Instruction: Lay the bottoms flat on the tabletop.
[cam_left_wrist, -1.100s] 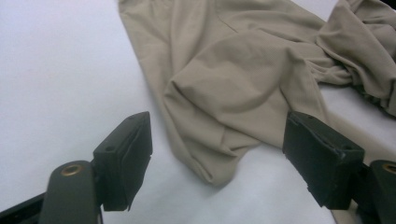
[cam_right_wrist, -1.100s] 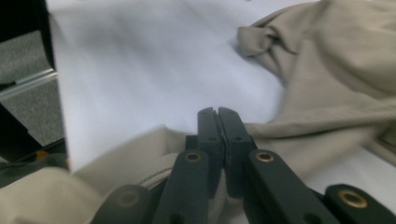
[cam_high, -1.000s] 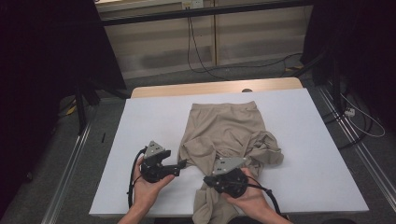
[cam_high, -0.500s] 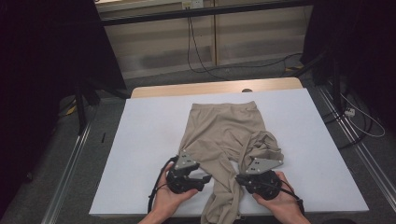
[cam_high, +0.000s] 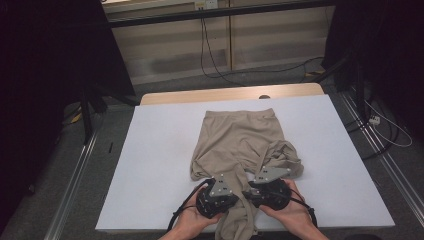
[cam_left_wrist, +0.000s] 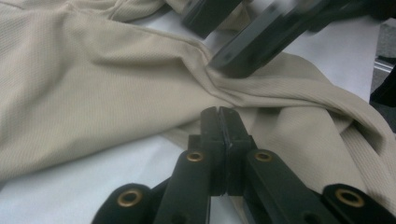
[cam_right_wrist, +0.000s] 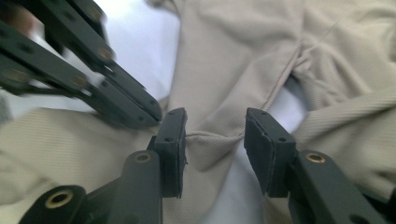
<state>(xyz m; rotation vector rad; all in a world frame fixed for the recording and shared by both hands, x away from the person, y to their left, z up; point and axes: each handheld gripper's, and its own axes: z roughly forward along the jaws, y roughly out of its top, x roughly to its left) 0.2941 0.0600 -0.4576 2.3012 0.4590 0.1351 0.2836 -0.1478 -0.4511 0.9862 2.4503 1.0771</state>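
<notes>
Item: beige trousers (cam_high: 239, 137), soft ribbed knit fabric with stitched seams.
Position: middle of the white table (cam_high: 160, 150), waistband at the far side, legs toward the person.
Condition: upper part lies flat; one leg is bunched into a crumpled heap at the right; the near end is gathered into a narrow strip that hangs over the table's near edge.
Left gripper (cam_left_wrist: 218, 112): jaws have just been closing and now meet, tips at a fold of the fabric; whether cloth is pinched between them cannot be told.
Right gripper (cam_right_wrist: 215, 135): jaws have just been opening; they stand apart, a fold of fabric between them, pads not pressing it.
Hands: side by side at the near edge, grippers almost touching.
</notes>
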